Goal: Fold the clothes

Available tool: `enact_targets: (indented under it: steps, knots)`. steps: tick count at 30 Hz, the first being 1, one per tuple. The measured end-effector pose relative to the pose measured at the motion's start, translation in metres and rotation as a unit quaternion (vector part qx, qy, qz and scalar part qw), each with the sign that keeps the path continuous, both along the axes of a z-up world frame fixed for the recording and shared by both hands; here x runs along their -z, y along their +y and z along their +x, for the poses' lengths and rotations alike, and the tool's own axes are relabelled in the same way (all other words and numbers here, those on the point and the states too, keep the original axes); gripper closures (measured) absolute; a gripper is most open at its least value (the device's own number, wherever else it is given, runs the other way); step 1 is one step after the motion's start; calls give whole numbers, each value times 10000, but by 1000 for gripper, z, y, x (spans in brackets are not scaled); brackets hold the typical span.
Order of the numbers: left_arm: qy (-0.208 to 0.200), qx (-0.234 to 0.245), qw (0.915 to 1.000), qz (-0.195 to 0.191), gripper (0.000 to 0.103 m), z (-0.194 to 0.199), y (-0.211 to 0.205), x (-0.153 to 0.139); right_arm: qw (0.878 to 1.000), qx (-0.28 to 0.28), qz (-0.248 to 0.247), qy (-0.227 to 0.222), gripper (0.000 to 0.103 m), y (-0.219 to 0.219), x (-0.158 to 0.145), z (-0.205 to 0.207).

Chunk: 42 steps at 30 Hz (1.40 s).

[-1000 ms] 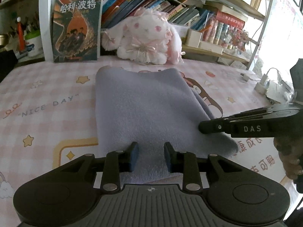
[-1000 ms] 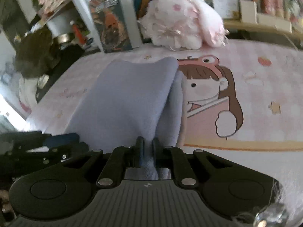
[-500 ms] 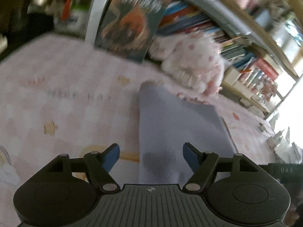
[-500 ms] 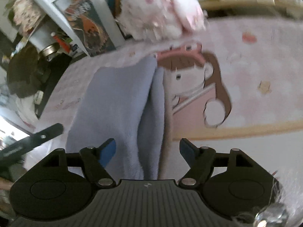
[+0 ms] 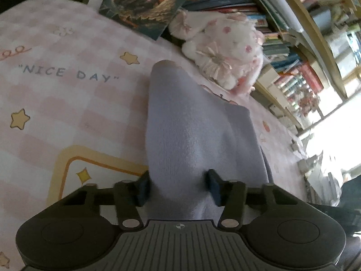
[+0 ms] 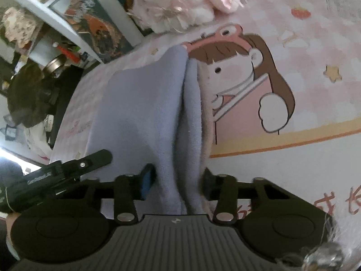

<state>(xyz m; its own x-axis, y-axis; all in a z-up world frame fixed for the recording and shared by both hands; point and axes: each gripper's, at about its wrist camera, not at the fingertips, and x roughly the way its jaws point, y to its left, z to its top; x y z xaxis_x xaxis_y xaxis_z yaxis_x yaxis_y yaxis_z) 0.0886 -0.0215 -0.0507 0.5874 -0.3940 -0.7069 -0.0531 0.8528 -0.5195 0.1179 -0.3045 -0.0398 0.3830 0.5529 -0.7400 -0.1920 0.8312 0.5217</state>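
1. Lying on the pink checked cartoon-print desk mat (image 5: 67,103), the folded lavender fleece garment (image 5: 194,135) runs lengthwise straight away from both claws.
2. Left claw (image 5: 178,186) stands wide, its near hem between the fingers, not pinched.
3. Right claw (image 6: 178,180) stands wide too, straddling the layered right edge (image 6: 191,113).
4. Judging by reach, both are equally near.

You have bare mat (image 5: 74,122) left of the cloth (image 5: 191,135); beyond it, the plush (image 5: 223,49) blocks you.
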Motion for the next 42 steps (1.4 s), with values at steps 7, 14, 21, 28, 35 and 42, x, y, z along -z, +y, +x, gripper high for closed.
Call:
enact_targets:
  steps: [7, 14, 21, 28, 35, 42]
  knots:
    - [296, 376, 9988, 51, 59, -30, -16, -11, 9986, -343, -359, -183, 76, -8, -14, -31]
    - [612, 459, 9968, -233, 51, -55, -22, -3, 9981, -445, -259, 331, 69, -31, -10, -56]
    - [516, 151, 9974, -479, 39, -55, -26, 11, 9975, -523, -113, 458, 53, -38, 3, -54]
    - [355, -107, 9991, -221, 54, -60, -38, 3, 9965, -789, 75, 274, 68, -35, 6, -50]
    - [-381, -257, 9989, 90, 58, -79, -57, -29, 9905, -1103, -41, -821, 77, -42, -24, -68]
    - [-784, -267, 9960, 338, 58, -83, -66, -57, 9834, -1248, -70, -1317, 77, -49, -45, -73]
